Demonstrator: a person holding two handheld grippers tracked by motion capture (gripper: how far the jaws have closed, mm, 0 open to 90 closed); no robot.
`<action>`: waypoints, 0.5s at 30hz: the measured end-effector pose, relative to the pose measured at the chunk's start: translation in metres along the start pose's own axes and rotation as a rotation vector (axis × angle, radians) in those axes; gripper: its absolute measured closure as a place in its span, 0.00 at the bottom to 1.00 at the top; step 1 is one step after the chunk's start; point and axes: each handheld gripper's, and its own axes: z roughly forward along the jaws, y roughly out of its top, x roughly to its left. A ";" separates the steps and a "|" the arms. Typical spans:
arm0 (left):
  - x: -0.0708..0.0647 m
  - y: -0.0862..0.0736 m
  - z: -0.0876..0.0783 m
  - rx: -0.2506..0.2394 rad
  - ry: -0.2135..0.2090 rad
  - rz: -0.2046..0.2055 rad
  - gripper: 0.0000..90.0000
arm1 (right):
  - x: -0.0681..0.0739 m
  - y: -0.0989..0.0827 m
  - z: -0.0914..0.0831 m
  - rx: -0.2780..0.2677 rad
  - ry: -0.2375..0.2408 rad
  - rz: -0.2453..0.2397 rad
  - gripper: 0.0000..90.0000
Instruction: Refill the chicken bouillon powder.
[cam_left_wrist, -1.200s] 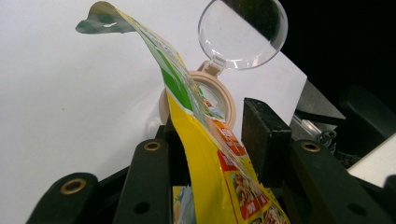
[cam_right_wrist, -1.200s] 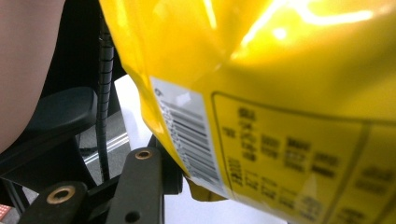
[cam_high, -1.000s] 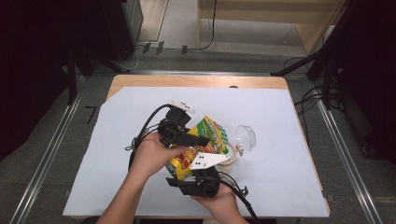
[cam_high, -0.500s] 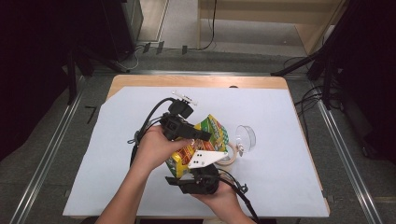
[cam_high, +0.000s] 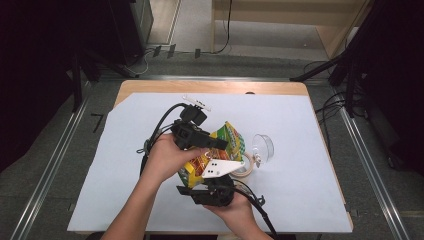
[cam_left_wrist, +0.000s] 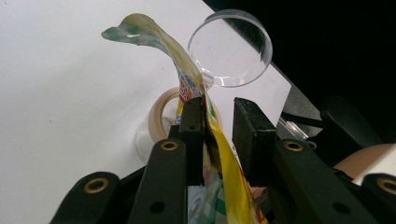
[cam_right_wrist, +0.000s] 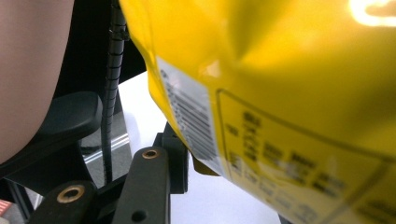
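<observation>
1. the snack bag (cam_high: 220, 150) sits lifted above the white sheet (cam_high: 100, 190), between my two grippers, beside the tape roll (cam_left_wrist: 161, 116) and clear dish (cam_left_wrist: 231, 49).
2. left gripper (cam_left_wrist: 219, 135): jaws apart, bag edge against one pad, having just eased wider.
3. right gripper (cam_high: 212, 172): jaws have just been closing around the bag's lower end; whether they clamp it i cannot tell.
4. i judge it light, crinkly and slippery; best taken by the flat seam.

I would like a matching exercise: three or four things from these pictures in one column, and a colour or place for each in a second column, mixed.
Things:
1. snack bag
2. tape roll
3. clear cup
4. paper sheet

Descriptions:
A. white, covers the table
B. yellow, between the tongs
C. transparent, lying on its side
D. beige ring, flat on the sheet

Pairs: 1-B, 2-D, 3-C, 4-A
</observation>
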 end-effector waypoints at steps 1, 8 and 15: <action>0.000 0.000 0.001 0.005 0.003 0.001 0.82 | -0.001 -0.001 0.000 -0.002 0.003 0.009 0.74; -0.002 0.000 0.003 0.000 -0.001 0.006 0.81 | -0.002 -0.003 -0.002 -0.006 0.009 0.024 0.74; -0.008 -0.001 0.007 0.005 0.011 0.036 0.85 | -0.003 -0.009 -0.002 -0.012 0.012 0.039 0.74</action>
